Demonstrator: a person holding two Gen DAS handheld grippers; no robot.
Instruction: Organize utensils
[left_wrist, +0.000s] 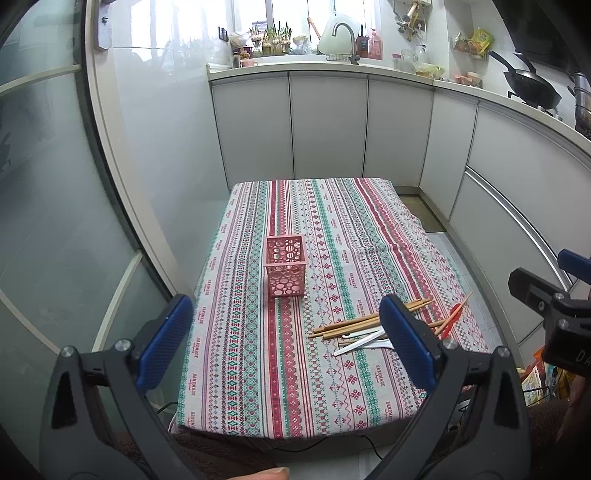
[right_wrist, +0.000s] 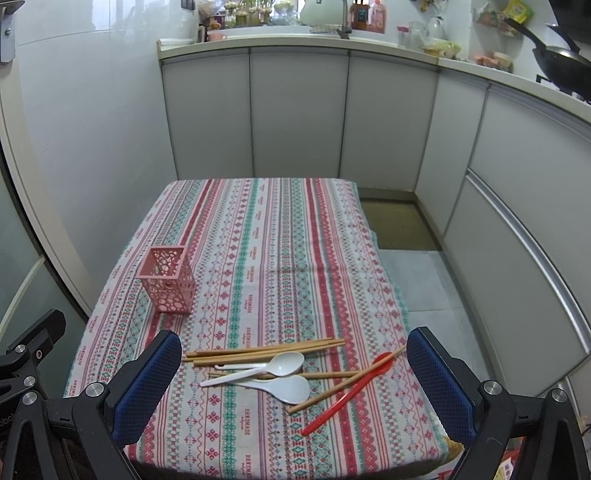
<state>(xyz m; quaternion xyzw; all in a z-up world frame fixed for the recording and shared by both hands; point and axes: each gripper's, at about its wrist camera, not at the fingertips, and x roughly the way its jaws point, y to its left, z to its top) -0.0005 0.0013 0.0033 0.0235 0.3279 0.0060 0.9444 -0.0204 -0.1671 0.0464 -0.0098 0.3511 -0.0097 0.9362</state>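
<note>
A pink perforated utensil holder (left_wrist: 285, 266) (right_wrist: 168, 279) stands upright and empty on the left part of the table. Near the front edge lies a loose pile: several wooden chopsticks (right_wrist: 266, 351) (left_wrist: 354, 325), white plastic spoons (right_wrist: 280, 387) (left_wrist: 360, 343) and a red spoon (right_wrist: 351, 391) (left_wrist: 452, 319). My left gripper (left_wrist: 288, 332) is open and empty, above the table's front left. My right gripper (right_wrist: 295, 384) is open and empty, hovering over the pile. The right gripper's body shows at the right edge of the left wrist view (left_wrist: 554, 314).
The table carries a striped patterned cloth (right_wrist: 280, 258). White kitchen cabinets (right_wrist: 295, 110) run behind and to the right, with a sink and a wok on the counter. A glass door (left_wrist: 44, 184) stands on the left. Floor tiles lie to the table's right.
</note>
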